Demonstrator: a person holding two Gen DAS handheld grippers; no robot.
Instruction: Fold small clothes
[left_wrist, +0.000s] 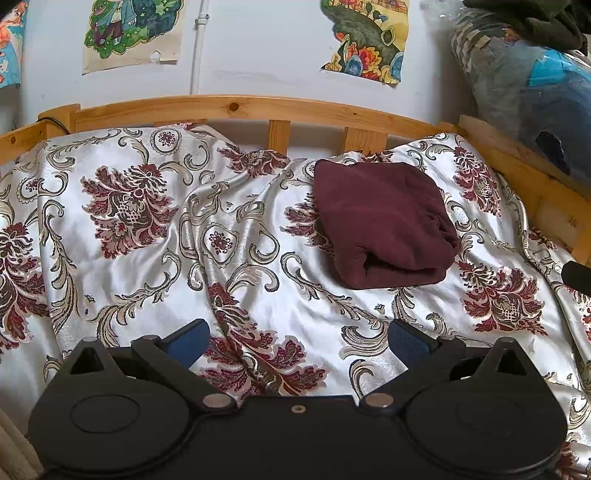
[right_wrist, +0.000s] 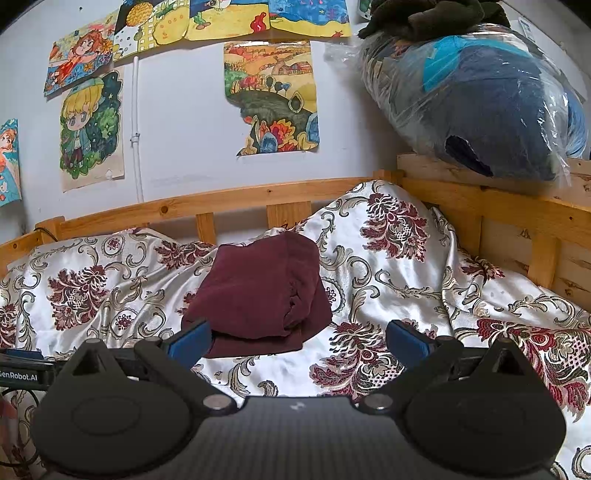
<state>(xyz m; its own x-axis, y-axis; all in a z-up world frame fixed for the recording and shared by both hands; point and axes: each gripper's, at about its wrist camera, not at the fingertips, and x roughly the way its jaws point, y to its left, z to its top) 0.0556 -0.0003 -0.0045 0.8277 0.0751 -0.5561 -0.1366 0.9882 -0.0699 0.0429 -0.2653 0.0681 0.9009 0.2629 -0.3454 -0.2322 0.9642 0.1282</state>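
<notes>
A folded maroon garment (left_wrist: 384, 225) lies on the flowered bedspread (left_wrist: 147, 240). The left gripper (left_wrist: 298, 341) and right gripper (right_wrist: 298, 341) hang above, fingers spread and empty.

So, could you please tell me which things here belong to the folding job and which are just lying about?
Part of the job:
- maroon garment, lying folded on the bedspread
- left gripper, open and empty
- right gripper, open and empty

Just lying about:
- drawings on the wall
- plastic-wrapped bundle
- wooden bed rail
</notes>
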